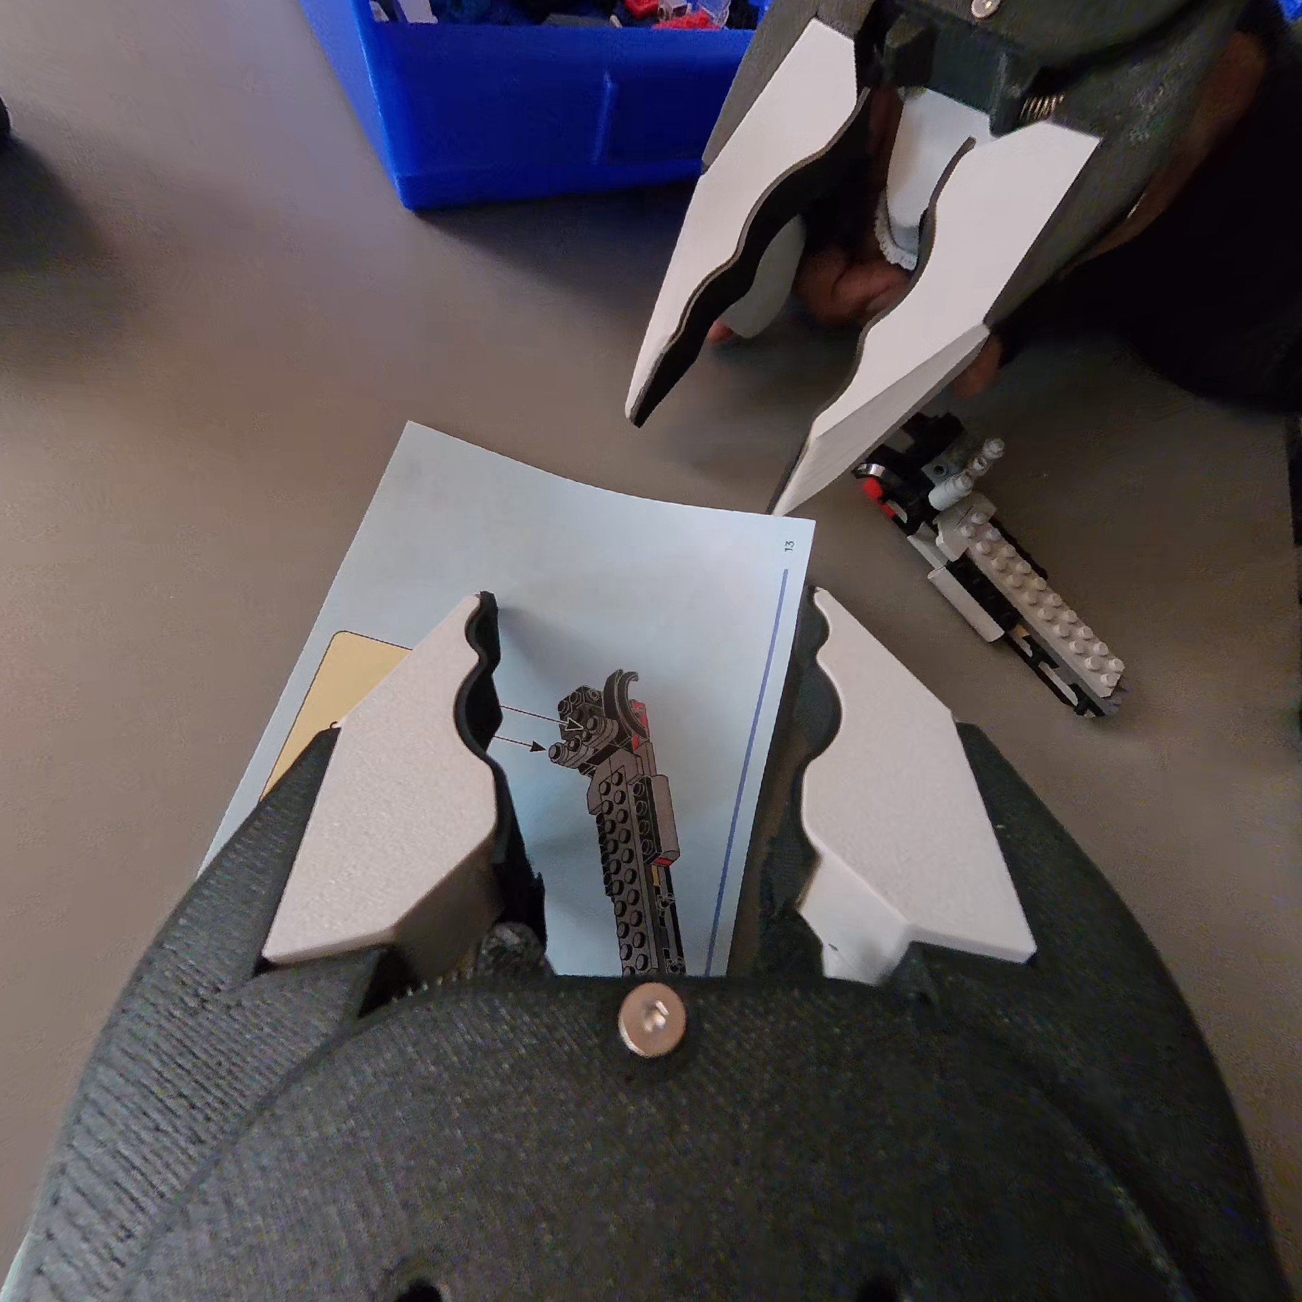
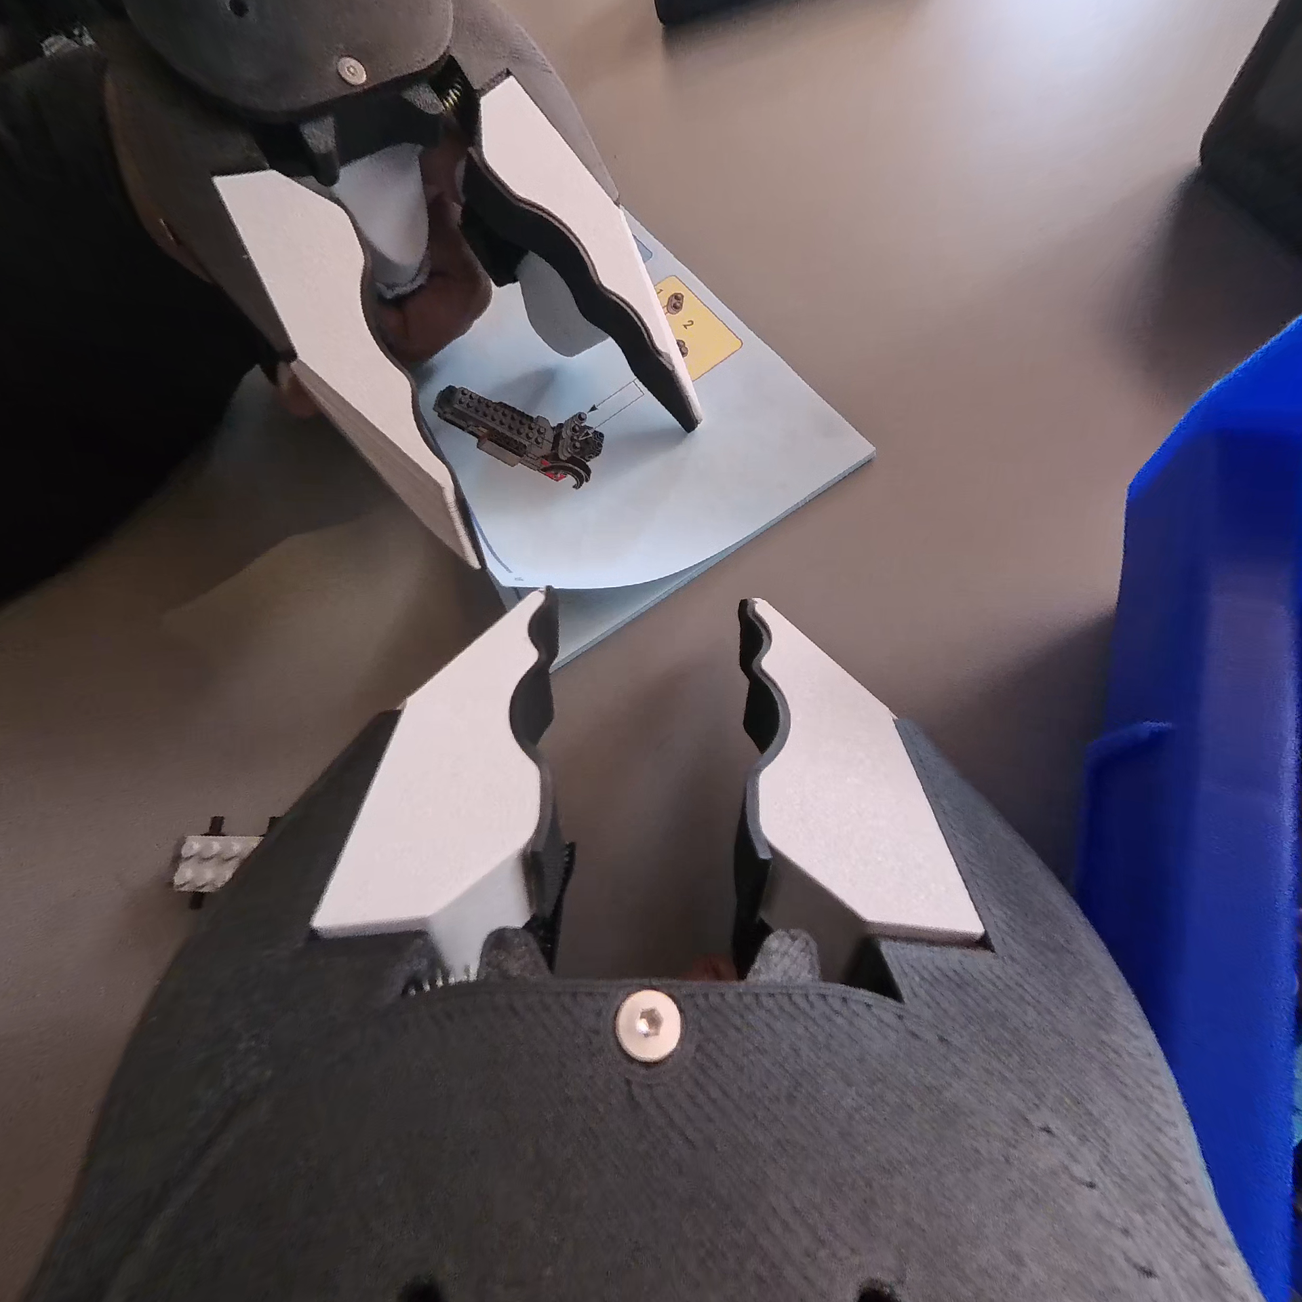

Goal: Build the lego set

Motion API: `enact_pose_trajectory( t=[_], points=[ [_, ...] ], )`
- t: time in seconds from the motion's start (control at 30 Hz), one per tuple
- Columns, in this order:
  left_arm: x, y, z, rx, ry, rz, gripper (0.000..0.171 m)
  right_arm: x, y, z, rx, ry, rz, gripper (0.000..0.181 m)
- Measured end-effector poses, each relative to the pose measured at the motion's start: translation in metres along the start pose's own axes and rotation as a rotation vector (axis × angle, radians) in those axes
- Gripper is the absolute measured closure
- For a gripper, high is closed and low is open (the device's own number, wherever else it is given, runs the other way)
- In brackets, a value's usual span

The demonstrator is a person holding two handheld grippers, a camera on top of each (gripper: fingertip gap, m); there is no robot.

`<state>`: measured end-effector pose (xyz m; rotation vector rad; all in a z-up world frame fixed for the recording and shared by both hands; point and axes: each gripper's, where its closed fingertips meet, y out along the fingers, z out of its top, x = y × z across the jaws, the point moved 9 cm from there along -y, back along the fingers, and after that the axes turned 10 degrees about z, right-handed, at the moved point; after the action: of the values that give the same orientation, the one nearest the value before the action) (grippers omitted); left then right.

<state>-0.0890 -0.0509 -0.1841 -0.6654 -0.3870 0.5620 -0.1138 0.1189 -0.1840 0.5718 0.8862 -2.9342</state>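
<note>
An open instruction booklet [image 1: 620,563] lies on the grey table, its light blue page showing a drawing of a long dark model. My left gripper [image 1: 652,599] is open and empty, just above that page. It also shows in the right wrist view [image 2: 581,493], over the booklet [image 2: 634,507]. The partly built lego model [image 1: 1000,585], white plates on black parts, lies on the table right of the booklet. My right gripper [image 1: 708,466] is open and empty, hovering by the booklet's far right corner, left of the model. In its own view the right gripper [image 2: 648,602] points at the booklet, with one end of the model [image 2: 211,859] beside its body.
A blue bin [image 1: 549,120] holding loose lego pieces stands beyond the booklet; it fills the right edge of the right wrist view [image 2: 1212,634]. A person's hand [image 1: 852,282] shows behind the right gripper. Dark objects [image 2: 1254,141] sit at the table's far side.
</note>
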Motion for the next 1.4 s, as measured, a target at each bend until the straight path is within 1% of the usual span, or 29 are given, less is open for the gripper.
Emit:
enact_pose_trajectory(
  t=[0.5,0.7,0.83,1.07,1.2,1.3,1.4],
  points=[
    [0.001,-0.001,0.000,-0.015,0.016,0.020,0.086,-0.001,0.005,0.000,-0.036,-0.019,-0.059,0.128],
    [0.009,-0.004,0.006,-0.015,0.085,0.114,0.085,-0.001,0.006,0.000,-0.040,-0.022,-0.067,0.128],
    [0.025,-0.008,0.004,0.037,0.101,0.201,0.087,0.000,0.005,0.001,-0.031,-0.019,-0.075,0.128],
    [0.060,-0.011,-0.005,0.124,0.073,0.314,0.114,0.000,0.005,0.001,-0.030,-0.017,-0.072,0.128],
    [0.068,-0.007,-0.006,0.121,0.102,0.386,0.129,-0.001,0.006,0.001,-0.034,-0.025,-0.079,0.128],
    [0.071,-0.002,-0.007,0.102,0.128,0.415,0.136,-0.001,0.006,0.001,-0.031,-0.024,-0.083,0.128],
    [0.070,-0.001,-0.007,0.104,0.124,0.440,0.151,0.000,0.005,0.001,-0.028,-0.024,-0.084,0.128]
  ],
)
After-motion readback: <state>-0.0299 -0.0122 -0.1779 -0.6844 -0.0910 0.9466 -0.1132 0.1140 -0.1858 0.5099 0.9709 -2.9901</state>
